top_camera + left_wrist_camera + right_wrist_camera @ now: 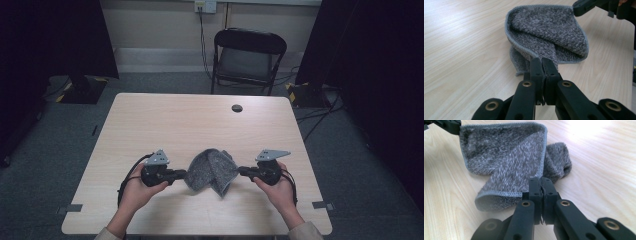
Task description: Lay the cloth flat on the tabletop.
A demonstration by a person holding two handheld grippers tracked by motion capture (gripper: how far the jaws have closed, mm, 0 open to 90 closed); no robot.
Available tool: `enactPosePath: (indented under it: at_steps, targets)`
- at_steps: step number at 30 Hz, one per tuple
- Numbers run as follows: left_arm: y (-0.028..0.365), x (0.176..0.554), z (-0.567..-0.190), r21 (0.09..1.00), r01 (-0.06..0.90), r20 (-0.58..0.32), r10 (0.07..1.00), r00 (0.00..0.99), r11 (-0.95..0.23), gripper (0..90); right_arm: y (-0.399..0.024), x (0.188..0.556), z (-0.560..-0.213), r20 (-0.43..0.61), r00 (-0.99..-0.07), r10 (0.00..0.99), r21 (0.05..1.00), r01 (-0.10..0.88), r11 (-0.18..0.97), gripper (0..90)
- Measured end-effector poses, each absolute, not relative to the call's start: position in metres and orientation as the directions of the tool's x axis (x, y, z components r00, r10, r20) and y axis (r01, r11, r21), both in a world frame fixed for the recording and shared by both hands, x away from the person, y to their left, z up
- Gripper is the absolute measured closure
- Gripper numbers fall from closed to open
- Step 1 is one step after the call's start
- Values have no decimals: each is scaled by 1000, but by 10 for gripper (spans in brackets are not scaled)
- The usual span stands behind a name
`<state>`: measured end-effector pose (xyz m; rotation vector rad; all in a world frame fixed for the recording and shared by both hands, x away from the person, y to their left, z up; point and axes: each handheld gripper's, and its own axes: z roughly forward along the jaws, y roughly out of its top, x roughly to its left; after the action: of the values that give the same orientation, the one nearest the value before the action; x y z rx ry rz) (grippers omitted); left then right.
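A grey knitted cloth (212, 171) hangs slack between my two grippers near the front middle of the table (165, 120). My left gripper (183, 174) is shut on the cloth's left corner, and its own view shows the black jaws closed on the grey cloth (549, 32) at the hem, left gripper (542, 61). My right gripper (242, 171) is shut on the opposite corner. In the right gripper view the jaws pinch the stitched edge of the cloth (506, 162), right gripper (540, 181). The cloth's middle folds and sags onto the wood.
A round cable hole (237, 108) sits near the table's far edge. A black folding chair (247, 57) stands behind the table. Dark stands with cables flank it on the grey floor. The wooden top stretches bare beyond the cloth.
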<state>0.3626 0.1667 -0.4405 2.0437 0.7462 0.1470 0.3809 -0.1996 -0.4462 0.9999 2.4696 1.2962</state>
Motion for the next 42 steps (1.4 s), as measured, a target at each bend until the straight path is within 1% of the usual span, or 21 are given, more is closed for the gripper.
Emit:
enactPosePath:
  at_steps: [11, 18, 21, 25, 29, 39, 42]
  targets:
    - [163, 365, -438, 809, 448, -192, 549, 814, -381, 886, -204, 379, -441, 144, -752, 643, 788, 480, 384, 884]
    - [167, 366, -437, 808, 455, -194, 559, 806, -375, 886, -202, 382, -438, 143, -758, 636, 786, 477, 393, 884]
    - [169, 367, -436, 808, 445, -178, 560, 809, -386, 886, -202, 382, -438, 138, -760, 635, 785, 475, 397, 884]
    - [174, 369, -433, 811, 451, -188, 565, 804, -372, 888, -203, 383, -435, 138, -761, 633, 781, 477, 403, 884]
    - [178, 371, -424, 827, 450, -208, 561, 801, -336, 888, -208, 382, -428, 149, -760, 633, 792, 475, 384, 884]
    - [181, 367, -404, 843, 428, -204, 543, 814, -325, 889, -216, 377, -410, 187, -781, 595, 800, 473, 368, 884]
    - [182, 366, -396, 848, 415, -192, 540, 820, -328, 889, -219, 375, -402, 185, -787, 589, 805, 465, 368, 884]
